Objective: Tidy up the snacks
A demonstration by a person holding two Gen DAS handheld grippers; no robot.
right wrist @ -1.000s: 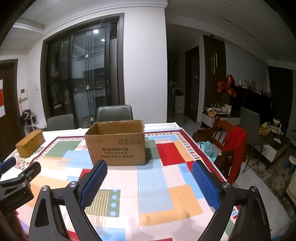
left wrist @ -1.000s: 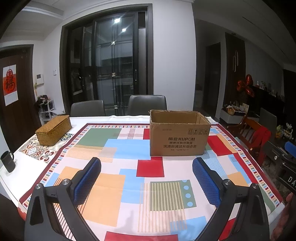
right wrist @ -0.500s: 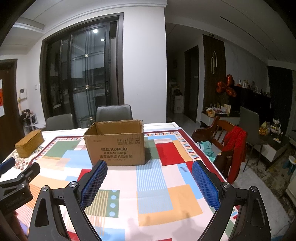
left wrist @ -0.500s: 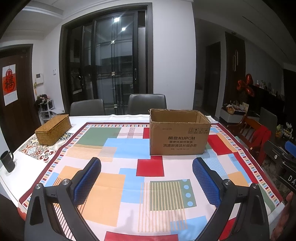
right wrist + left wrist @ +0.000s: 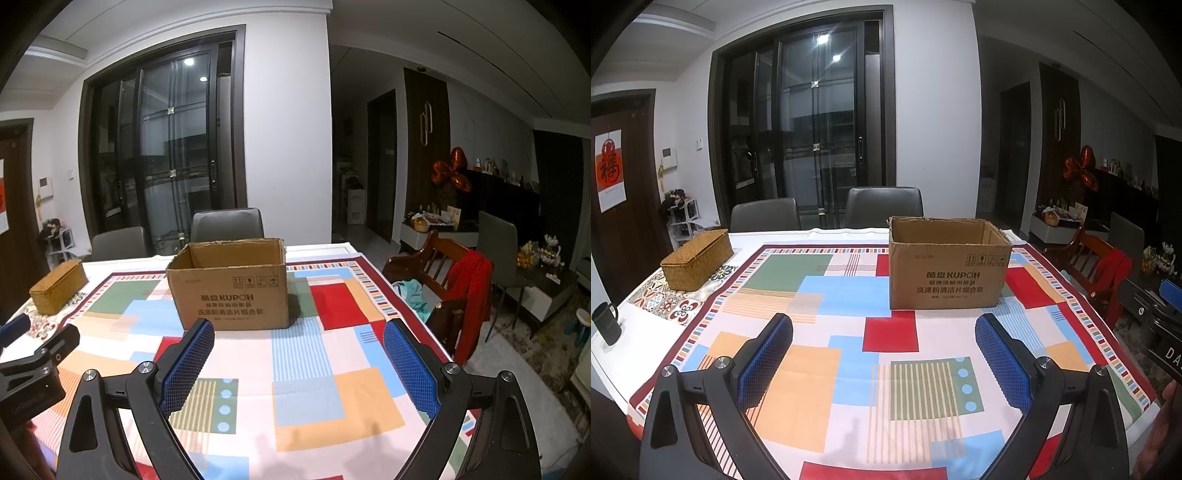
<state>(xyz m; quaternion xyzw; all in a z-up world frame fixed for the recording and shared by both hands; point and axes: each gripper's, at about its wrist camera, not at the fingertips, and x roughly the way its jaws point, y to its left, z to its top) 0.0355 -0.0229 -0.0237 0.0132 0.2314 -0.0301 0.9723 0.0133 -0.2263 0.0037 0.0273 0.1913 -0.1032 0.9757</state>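
My left tool (image 5: 884, 343) held with jaws apart above the table (image 5: 894, 369), my right tool (image 5: 298, 345) likewise apart, open cardboard box (image 5: 947, 271) upright ahead, wicker box (image 5: 697, 258) well left.

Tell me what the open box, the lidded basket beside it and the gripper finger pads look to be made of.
The open box looks like plain brown corrugated cardboard, matte, with printed text and ragged top edges. The lidded basket seems to be woven straw or rattan, going by its tan plaited texture. The left gripper has pads that look like blue rubber with a fine grid texture, though they could be textured plastic.
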